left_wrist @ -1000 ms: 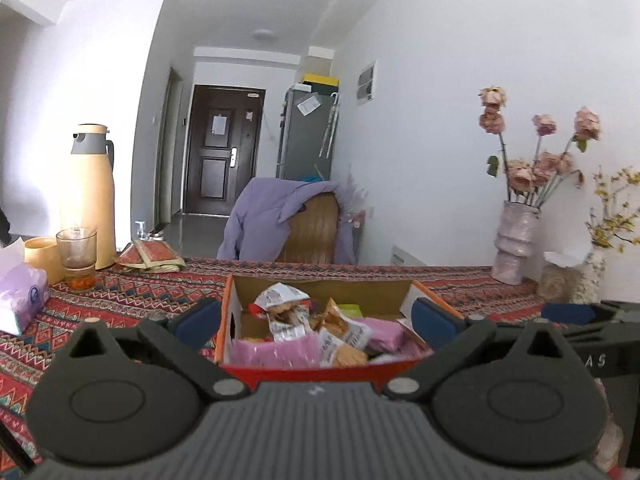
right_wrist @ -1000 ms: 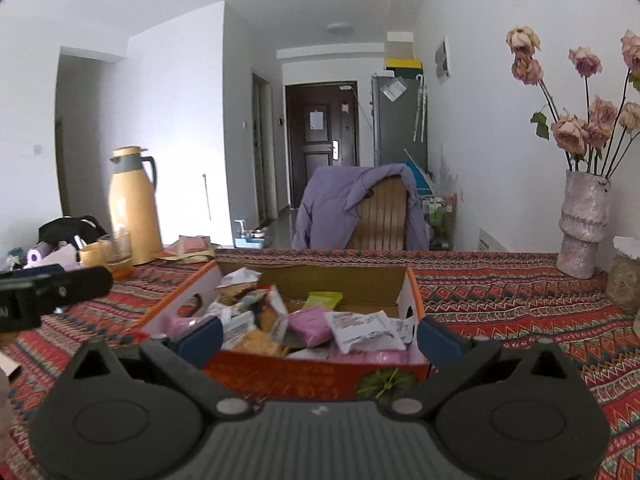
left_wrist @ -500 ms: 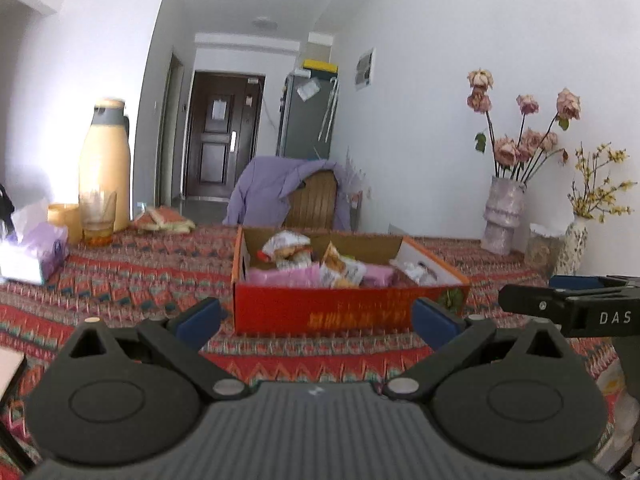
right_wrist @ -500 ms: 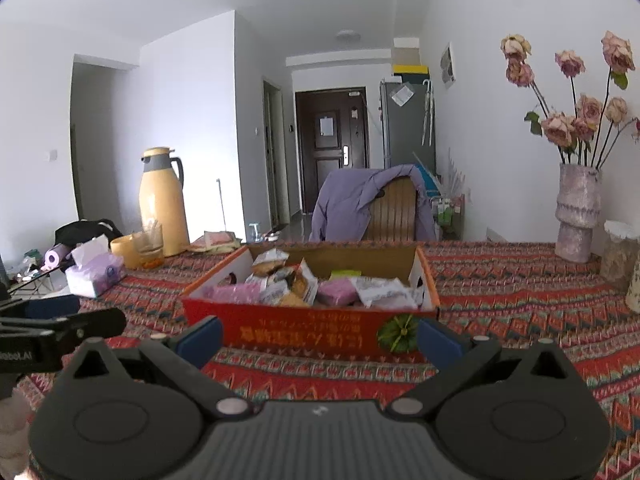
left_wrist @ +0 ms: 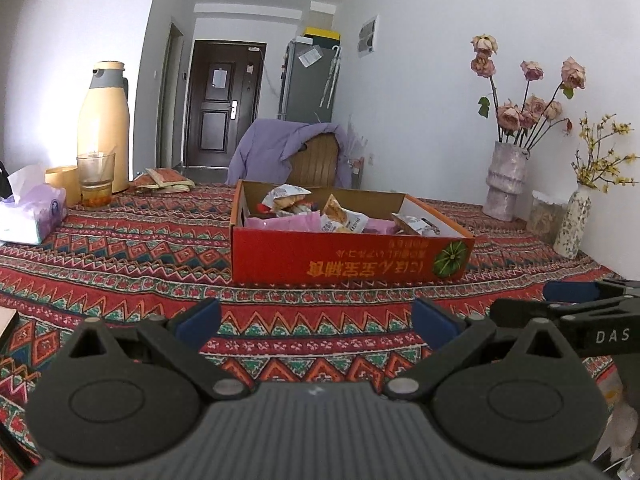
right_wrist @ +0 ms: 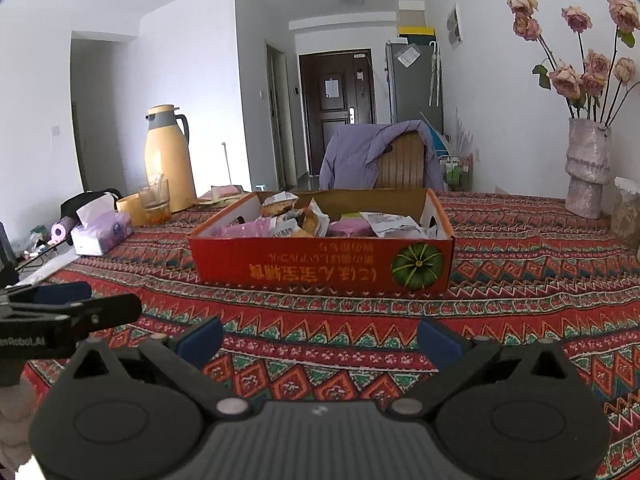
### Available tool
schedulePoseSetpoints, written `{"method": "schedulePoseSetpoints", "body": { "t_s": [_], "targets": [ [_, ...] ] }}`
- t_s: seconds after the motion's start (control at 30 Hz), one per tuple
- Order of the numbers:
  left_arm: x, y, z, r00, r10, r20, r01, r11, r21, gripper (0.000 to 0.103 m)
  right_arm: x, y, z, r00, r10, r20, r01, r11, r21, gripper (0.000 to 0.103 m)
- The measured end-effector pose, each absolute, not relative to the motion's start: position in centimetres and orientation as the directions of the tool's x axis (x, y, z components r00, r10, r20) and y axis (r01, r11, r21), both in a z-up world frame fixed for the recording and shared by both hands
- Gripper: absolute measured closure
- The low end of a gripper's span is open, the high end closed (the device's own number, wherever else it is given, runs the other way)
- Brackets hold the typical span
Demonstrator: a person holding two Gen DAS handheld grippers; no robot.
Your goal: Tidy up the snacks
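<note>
Snack box sits on the surface, both grippers wait in front of it.

Left of the red box (left_wrist: 352,256) stand a purple tissue pack (left_wrist: 32,216), a glass (left_wrist: 95,179) and a tall yellow jug (left_wrist: 105,128). The left hand-held gripper (left_wrist: 316,320) is just in front of the box, its blue pads spread wide with nothing between them. The box rests on the patterned surface (left_wrist: 120,256), its long side lying left to right, its open top up, and the writing on its front upside down. Inside lie snack packets (right_wrist: 320,220) in a messy pile. They look light, soft and crinkly, maybe slippery, so pinch one by a flat edge. The right hand-held gripper (right_wrist: 320,338) is wide apart too and holds nothing. Right of the box stands a vase of roses (right_wrist: 588,172), which could tip and break.
</note>
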State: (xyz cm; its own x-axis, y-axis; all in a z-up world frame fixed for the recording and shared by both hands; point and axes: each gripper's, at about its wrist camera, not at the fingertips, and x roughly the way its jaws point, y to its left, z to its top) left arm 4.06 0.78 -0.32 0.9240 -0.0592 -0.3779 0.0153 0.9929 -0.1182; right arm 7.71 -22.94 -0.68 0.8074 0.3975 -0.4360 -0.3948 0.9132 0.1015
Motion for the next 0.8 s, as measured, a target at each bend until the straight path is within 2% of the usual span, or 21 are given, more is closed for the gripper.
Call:
{"method": "schedulePoseSetpoints", "body": {
  "t_s": [0.8],
  "targets": [
    [4.14, 0.63, -0.39, 0.921, -0.063, -0.385, 0.019, 0.993, -0.116, 0.000, 8.04, -23.21, -0.96, 0.806, 0.391, -0.445, -0.387, 0.916, 0.103, 0.000]
  ]
}}
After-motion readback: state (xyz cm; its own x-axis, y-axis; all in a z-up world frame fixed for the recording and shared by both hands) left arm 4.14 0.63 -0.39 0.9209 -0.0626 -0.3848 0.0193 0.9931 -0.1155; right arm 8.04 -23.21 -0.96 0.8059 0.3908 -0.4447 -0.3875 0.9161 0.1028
